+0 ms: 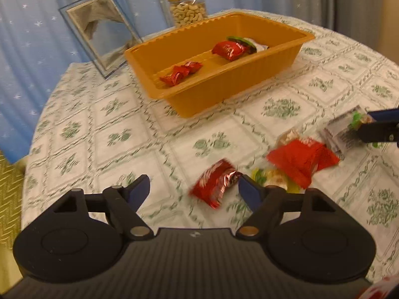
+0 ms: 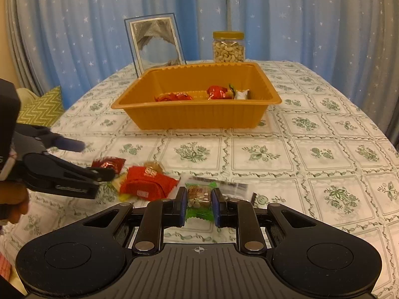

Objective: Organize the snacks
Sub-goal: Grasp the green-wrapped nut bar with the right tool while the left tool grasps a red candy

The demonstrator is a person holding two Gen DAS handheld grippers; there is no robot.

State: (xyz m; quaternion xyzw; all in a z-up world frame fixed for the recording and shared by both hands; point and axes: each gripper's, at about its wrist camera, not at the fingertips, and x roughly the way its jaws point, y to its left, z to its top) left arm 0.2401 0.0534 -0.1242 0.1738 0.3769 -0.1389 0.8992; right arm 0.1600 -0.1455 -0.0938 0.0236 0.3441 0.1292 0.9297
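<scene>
A: Starting at the left: the left tool [image 1: 194, 191] hangs low over the tabletop [image 1: 129, 134] with its fingers spread. The red foil snack [image 1: 215, 186] lies between them, close to the right finger, but I see no pad pressing on it, so nothing is held yet.

B: How should this pick be done well?

A: In my judgement, center the wrapper between the 2 fingers first, then close on its thick middle and not on the crimped end, because foil slips easily. The other loose snacks, a big red packet [image 1: 303, 160] and a yellow one [image 1: 264, 178], lie just beside it, so the right finger should not push into them.

B: And further right?

A: The right tool [image 2: 199, 205] is pressed together on a small green-wrapped candy [image 2: 199, 199]; the pads pinch it on both sides, and it seems lifted a little above the cloth.

B: Where must the snacks go?

A: Into the orange tray [image 2: 197, 117], which stands in the middle of the tabletop, well apart from the loose pile. 2 red snacks and 1 green-and-white one are already inside. Behind it stand a picture frame [image 2: 155, 43] and a jar of cashews [image 2: 228, 47], so a carry should stay low and stop over the tray.
</scene>
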